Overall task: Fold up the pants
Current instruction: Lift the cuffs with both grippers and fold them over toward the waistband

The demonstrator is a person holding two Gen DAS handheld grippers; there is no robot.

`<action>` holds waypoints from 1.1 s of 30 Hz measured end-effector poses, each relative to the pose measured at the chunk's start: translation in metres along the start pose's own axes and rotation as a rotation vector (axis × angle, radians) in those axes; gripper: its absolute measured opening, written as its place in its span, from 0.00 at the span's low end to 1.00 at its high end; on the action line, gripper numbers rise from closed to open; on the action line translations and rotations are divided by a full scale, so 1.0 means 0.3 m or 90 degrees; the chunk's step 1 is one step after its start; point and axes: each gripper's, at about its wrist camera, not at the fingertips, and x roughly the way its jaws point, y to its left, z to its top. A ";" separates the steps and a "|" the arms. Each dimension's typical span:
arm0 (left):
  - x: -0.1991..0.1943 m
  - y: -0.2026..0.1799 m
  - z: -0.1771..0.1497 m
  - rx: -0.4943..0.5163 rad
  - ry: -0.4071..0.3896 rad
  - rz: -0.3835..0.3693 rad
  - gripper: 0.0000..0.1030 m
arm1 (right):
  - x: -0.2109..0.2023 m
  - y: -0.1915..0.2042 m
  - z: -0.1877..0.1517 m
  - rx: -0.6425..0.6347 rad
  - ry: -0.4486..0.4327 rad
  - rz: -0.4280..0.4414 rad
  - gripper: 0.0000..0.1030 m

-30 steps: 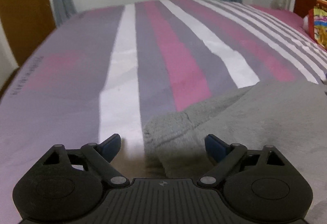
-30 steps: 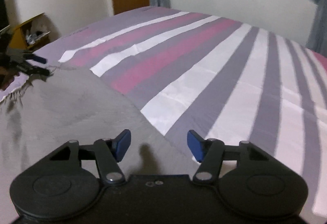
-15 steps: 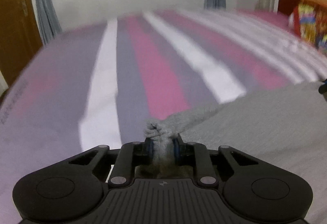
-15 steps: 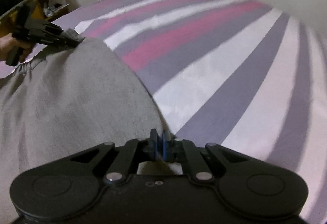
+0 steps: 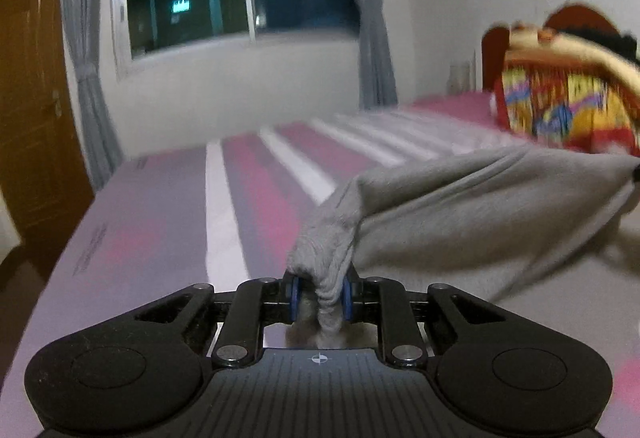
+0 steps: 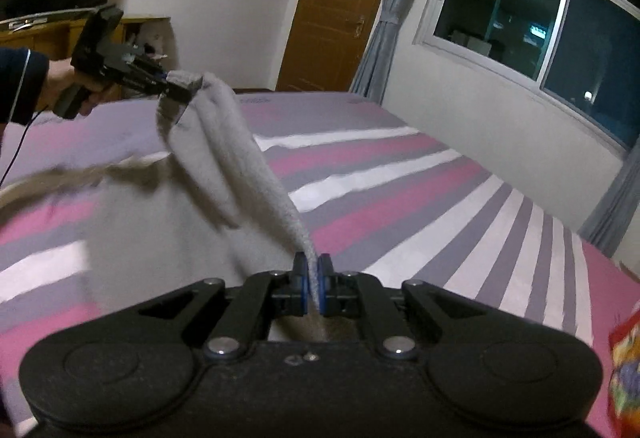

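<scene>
A second ago both of our hand-held grippers were wide open, low over the grey sweatpants as they lay flat on the striped bed. Now both are clenched on the cloth, and the edge we grabbed is up in the air.

In the left wrist view, our left hand-held gripper (image 5: pixel 319 297) pinches a thick bunch of the grey sweatpants (image 5: pixel 460 222). It looks like a ribbed part (maybe the waistband or a cuff, we cannot tell which). In the right wrist view, our right hand-held gripper (image 6: pixel 313 288) bites a thin folded edge of the same sweatpants (image 6: pixel 236 166).

This means the lift for the fold has begun. We think the next job is to carry this held edge across and lay it down on the rest of the cloth.

The held edge is the long line now. In the right wrist view it runs from our right hand-held gripper at 6 o'clock up toward 10 o'clock. There the other gripper (image 6: pixel 128 68) and the person's hand (image 6: pixel 74 90) hold the far end. In the left wrist view the edge runs from 6 o'clock out toward 3 o'clock. It is pulled fairly tight, with a small sag.

The rest of the sweatpants hangs down from this edge and still trails on the bed (image 6: pixel 400 198). That part is blurry, so we cannot tell how it lies.
</scene>
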 end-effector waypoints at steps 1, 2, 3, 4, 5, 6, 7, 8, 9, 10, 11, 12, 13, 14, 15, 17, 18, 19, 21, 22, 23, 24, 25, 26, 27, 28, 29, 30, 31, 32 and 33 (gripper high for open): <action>-0.009 -0.013 -0.047 -0.007 0.018 0.010 0.19 | 0.014 0.042 -0.043 0.023 0.015 0.004 0.05; -0.013 -0.025 -0.105 -0.028 0.041 0.012 0.19 | 0.034 0.068 -0.090 0.051 0.032 0.004 0.06; -0.005 -0.034 -0.161 -0.041 0.072 0.020 0.19 | 0.067 0.091 -0.141 0.086 0.055 0.004 0.07; -0.003 -0.041 -0.218 -0.056 0.098 0.034 0.19 | 0.104 0.106 -0.190 0.114 0.077 0.007 0.10; -0.008 -0.046 -0.271 -0.073 0.126 0.043 0.19 | 0.132 0.122 -0.230 0.133 0.104 0.007 0.20; -0.019 -0.056 -0.301 -0.081 0.142 0.053 0.19 | 0.149 0.125 -0.260 0.153 0.131 -0.005 0.20; -0.041 -0.060 -0.328 -0.088 0.145 0.071 0.19 | 0.123 0.130 -0.278 0.181 0.125 -0.015 0.20; -0.083 -0.054 -0.344 -0.111 0.134 0.083 0.19 | 0.093 0.123 -0.275 0.203 0.110 -0.018 0.20; -0.111 -0.049 -0.352 -0.138 0.126 0.084 0.19 | 0.038 0.107 -0.272 0.239 0.087 -0.025 0.22; -0.150 -0.036 -0.356 -0.166 0.119 0.086 0.19 | -0.007 0.093 -0.270 0.267 0.070 -0.031 0.25; -0.186 -0.033 -0.355 -0.189 0.106 0.086 0.19 | -0.047 0.074 -0.268 0.294 0.053 -0.034 0.25; -0.224 -0.034 -0.360 -0.220 0.079 0.078 0.19 | -0.092 0.047 -0.266 0.327 0.035 -0.041 0.26; -0.247 -0.037 -0.361 -0.250 0.062 0.063 0.19 | -0.110 0.024 -0.268 0.351 0.031 -0.047 0.27; -0.260 -0.033 -0.361 -0.291 0.055 0.040 0.20 | -0.119 -0.007 -0.268 0.385 0.037 -0.055 0.29; -0.256 -0.023 -0.378 -0.330 0.053 0.018 0.24 | -0.099 -0.019 -0.263 0.414 0.043 -0.062 0.31; -0.211 -0.002 -0.397 -0.417 0.076 -0.024 0.39 | -0.055 -0.053 -0.270 0.479 0.062 -0.070 0.45; -0.179 -0.005 -0.404 -0.448 0.089 -0.035 0.41 | -0.025 -0.082 -0.270 0.505 0.072 -0.070 0.45; -0.153 0.002 -0.410 -0.472 0.100 -0.047 0.41 | 0.014 -0.112 -0.276 0.521 0.083 -0.069 0.46; -0.100 0.011 -0.421 -0.506 0.116 -0.048 0.41 | 0.086 -0.142 -0.269 0.545 0.117 -0.076 0.46; -0.069 0.010 -0.417 -0.515 0.125 -0.049 0.41 | 0.114 -0.148 -0.272 0.559 0.140 -0.076 0.48; -0.056 0.011 -0.419 -0.520 0.137 -0.040 0.41 | 0.141 -0.137 -0.284 0.567 0.177 -0.082 0.50; -0.034 -0.010 -0.426 -0.523 0.148 -0.033 0.38 | 0.187 -0.154 -0.286 0.571 0.220 -0.092 0.50; -0.028 -0.013 -0.422 -0.529 0.154 -0.030 0.35 | 0.225 -0.153 -0.287 0.567 0.247 -0.102 0.49; -0.024 -0.018 -0.420 -0.529 0.159 -0.027 0.31 | 0.247 -0.165 -0.294 0.560 0.262 -0.107 0.44; -0.024 -0.023 -0.413 -0.525 0.163 -0.025 0.28 | 0.260 -0.168 -0.296 0.542 0.272 -0.113 0.38; -0.027 -0.026 -0.402 -0.521 0.164 -0.024 0.27 | 0.265 -0.170 -0.281 0.520 0.279 -0.121 0.11; -0.018 -0.035 -0.385 -0.517 0.166 -0.023 0.25 | 0.255 -0.173 -0.273 0.500 0.272 -0.127 0.04; -0.018 -0.036 -0.371 -0.512 0.160 -0.024 0.22 | 0.236 -0.185 -0.260 0.498 0.253 -0.125 0.04; -0.028 -0.033 -0.350 -0.507 0.140 -0.028 0.21 | 0.198 -0.195 -0.245 0.501 0.217 -0.129 0.04; -0.043 -0.024 -0.330 -0.505 0.116 -0.034 0.21 | 0.145 -0.200 -0.228 0.501 0.163 -0.140 0.04; -0.057 -0.025 -0.302 -0.500 0.085 -0.039 0.20 | 0.074 -0.193 -0.206 0.492 0.103 -0.153 0.04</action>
